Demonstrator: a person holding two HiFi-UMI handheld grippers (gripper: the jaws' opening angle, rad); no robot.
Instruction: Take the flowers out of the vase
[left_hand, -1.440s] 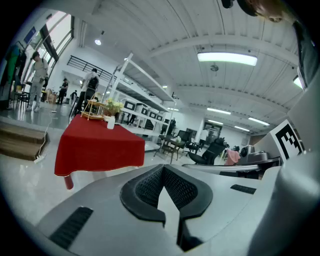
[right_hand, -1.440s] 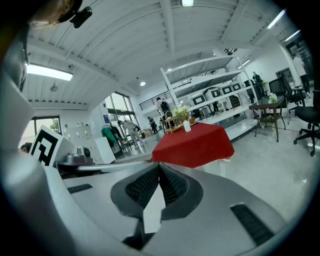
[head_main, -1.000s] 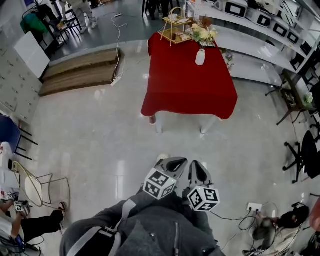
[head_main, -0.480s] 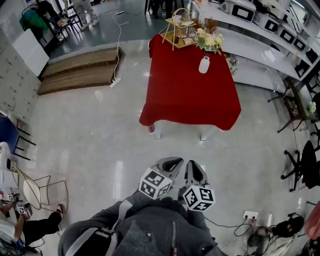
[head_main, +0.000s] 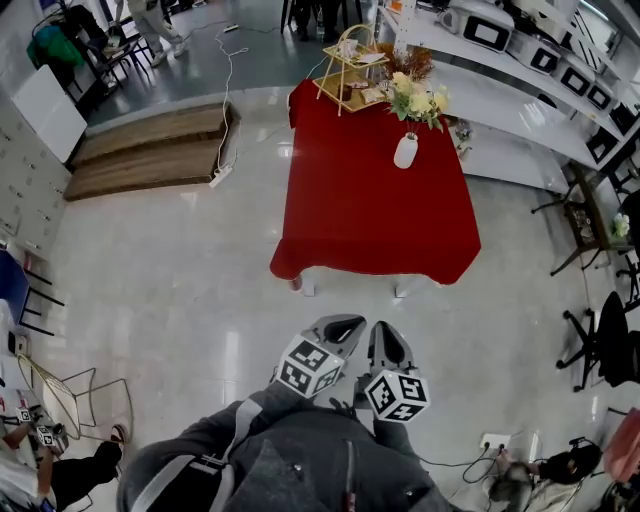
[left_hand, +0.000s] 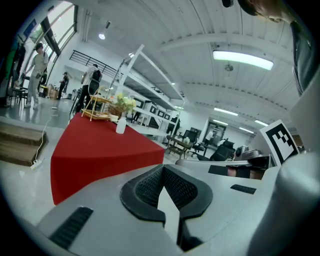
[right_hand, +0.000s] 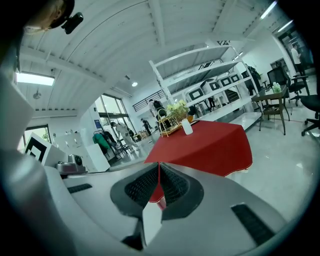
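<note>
We stand on a glossy pale grey floor (head_main: 170, 300), facing a rectangular table draped in red cloth (head_main: 375, 215), with a low brown wooden stepped platform (head_main: 150, 150) to its left. Long white shelf units (head_main: 510, 100) line the right side, near black office chairs (head_main: 615, 320). Overhead, a white beamed ceiling (left_hand: 200, 30) carries bright strip lights (left_hand: 242, 56), and tall windows (left_hand: 57, 27) stand at the left.

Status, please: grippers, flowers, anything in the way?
Left gripper, right gripper shut, empty. Flowers in vase, on table ahead. Nothing in the way.

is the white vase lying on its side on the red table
No, the white vase stands upright on the red table with the flowers in it.
</note>
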